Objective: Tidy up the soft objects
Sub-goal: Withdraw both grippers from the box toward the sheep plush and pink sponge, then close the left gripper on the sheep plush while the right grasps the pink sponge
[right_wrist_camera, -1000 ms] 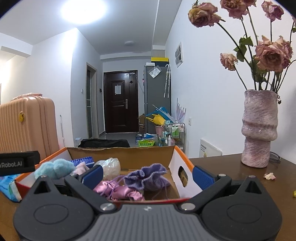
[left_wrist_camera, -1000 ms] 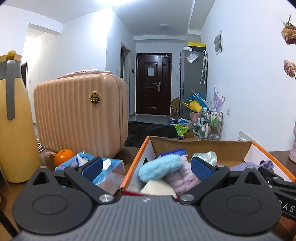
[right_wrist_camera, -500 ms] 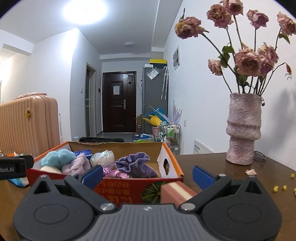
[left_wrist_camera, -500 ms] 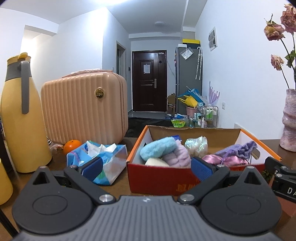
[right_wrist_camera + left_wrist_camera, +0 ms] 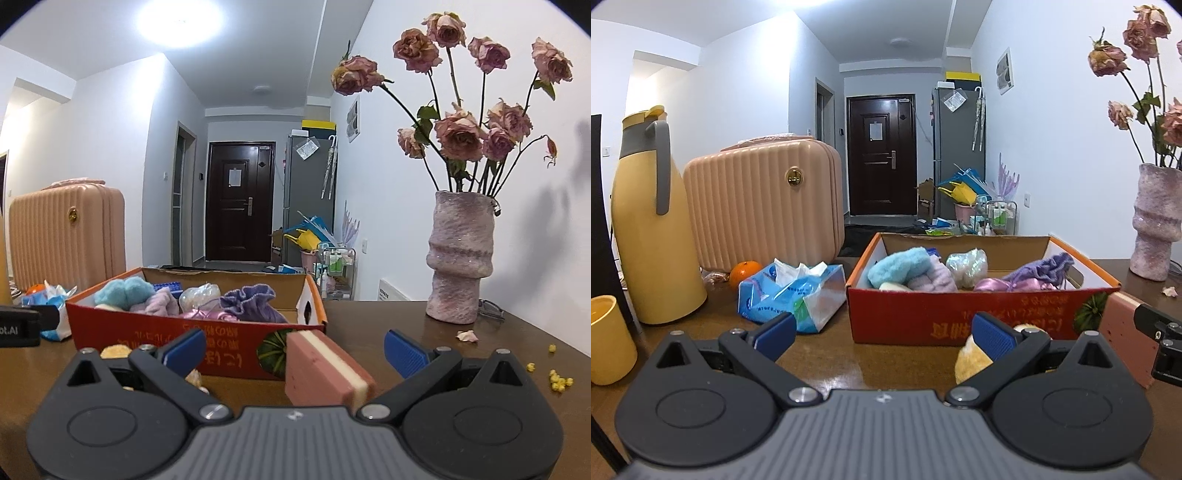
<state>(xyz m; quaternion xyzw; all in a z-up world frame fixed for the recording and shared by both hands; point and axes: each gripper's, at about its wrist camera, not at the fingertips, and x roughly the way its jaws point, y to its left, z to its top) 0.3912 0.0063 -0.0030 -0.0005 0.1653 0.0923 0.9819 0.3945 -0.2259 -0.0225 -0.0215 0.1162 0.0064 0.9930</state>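
A red cardboard box (image 5: 960,314) (image 5: 122,317) stands on the brown table and holds soft items: a light-blue fluffy piece (image 5: 897,266) (image 5: 123,291), a lilac cloth (image 5: 932,278), a shiny white bundle (image 5: 967,262) and a purple drawstring pouch (image 5: 1041,267) (image 5: 251,302). A pink and cream sponge block (image 5: 325,365) (image 5: 1123,332) lies in front of the box, between my right gripper's open fingers. My right gripper (image 5: 293,349) is open and empty. A yellow fluffy item (image 5: 971,360) (image 5: 114,351) lies by my left gripper's right finger. My left gripper (image 5: 882,334) is open and empty.
A tissue pack (image 5: 792,291), an orange (image 5: 744,271), a peach case (image 5: 764,203), a yellow jug (image 5: 652,229) and a yellow cup (image 5: 607,339) stand left of the box. A pink vase of dried roses (image 5: 460,258) stands at right, with petals and yellow crumbs (image 5: 559,378) nearby.
Both grippers have pulled back from above the box and come down near the table. The sponge block and the yellow fluffy item have come into view in front of the box.
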